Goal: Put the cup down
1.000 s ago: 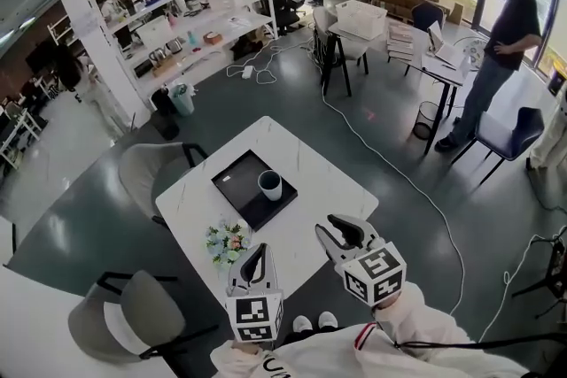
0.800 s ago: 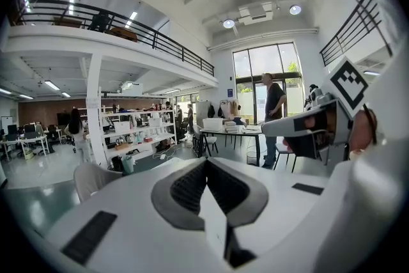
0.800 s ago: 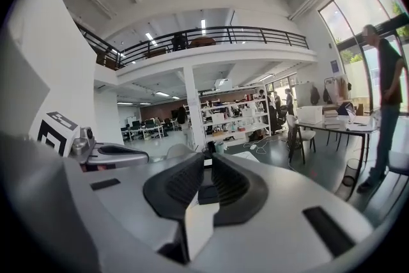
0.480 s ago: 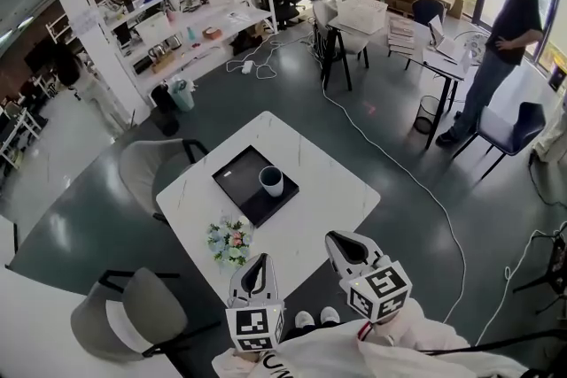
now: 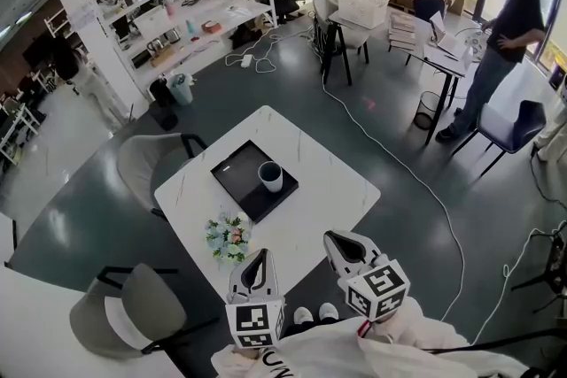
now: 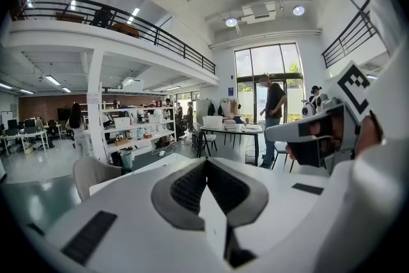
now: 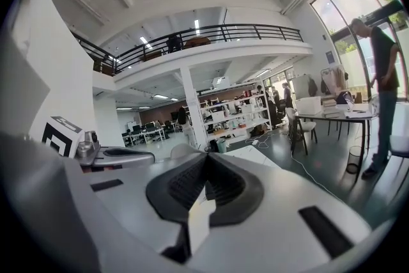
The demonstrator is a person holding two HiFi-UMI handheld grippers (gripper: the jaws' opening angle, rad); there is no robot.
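Both tongs hover empty by the table's near edge. The left gripper (image 5: 257,254) has its smooth white jaws pressed together, dark ribbed pads meeting. The right gripper (image 5: 335,236) has just snapped its jaws closed, nothing between them. Ahead of both and well apart from them, the cup (image 5: 270,176) stands upright, a pale round cylinder with a dark inside. It sits on the flat black square tray (image 5: 233,174) on the glossy white table (image 5: 323,186). Small pastel flowers (image 5: 227,236) sit just ahead-left of the left gripper.
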